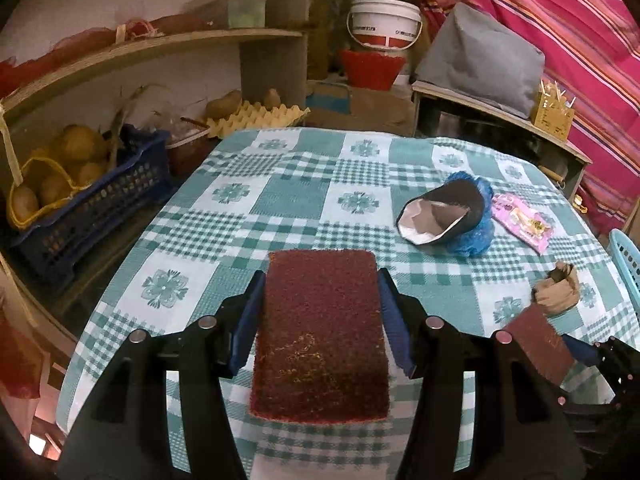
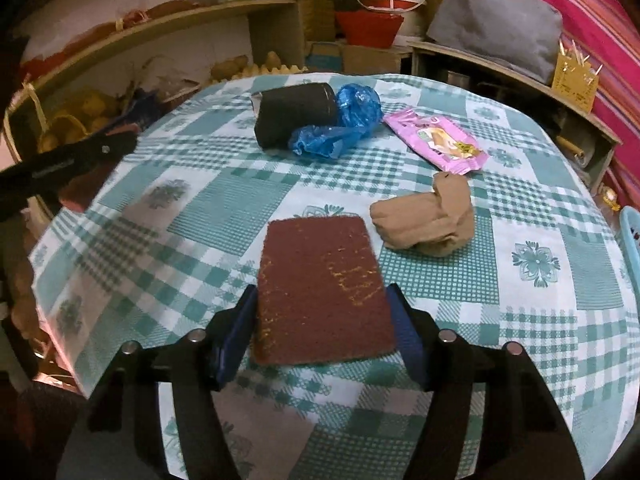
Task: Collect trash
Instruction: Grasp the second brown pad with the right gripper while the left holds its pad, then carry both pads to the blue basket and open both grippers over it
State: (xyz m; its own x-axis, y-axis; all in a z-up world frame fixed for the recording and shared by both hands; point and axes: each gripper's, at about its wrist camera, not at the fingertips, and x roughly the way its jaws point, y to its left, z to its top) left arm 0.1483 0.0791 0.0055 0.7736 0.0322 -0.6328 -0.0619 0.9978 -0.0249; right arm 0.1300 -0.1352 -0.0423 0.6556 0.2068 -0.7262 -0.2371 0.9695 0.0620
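Observation:
On the teal checked tablecloth (image 2: 224,208) lie a black paper cup (image 2: 292,114) on its side, a crumpled blue plastic bag (image 2: 344,124), a pink wrapper (image 2: 438,142) and a crumpled tan wad (image 2: 428,220). My left gripper (image 1: 322,280) is shut on a red-brown scouring pad (image 1: 320,340) above the near table. My right gripper (image 2: 322,292) grips a second scouring pad (image 2: 320,296), its blue pads against the pad's sides; the pad's far end is just left of the tan wad. In the left wrist view the cup (image 1: 444,216), bag (image 1: 472,236), wrapper (image 1: 522,222) and wad (image 1: 558,292) are at the right.
A blue crate (image 1: 92,208) of potatoes and an egg tray (image 1: 256,116) stand off the table's left. A white bucket (image 1: 384,24) and a low shelf (image 1: 500,120) are behind. A light-blue basket's rim (image 1: 626,264) shows at the right edge.

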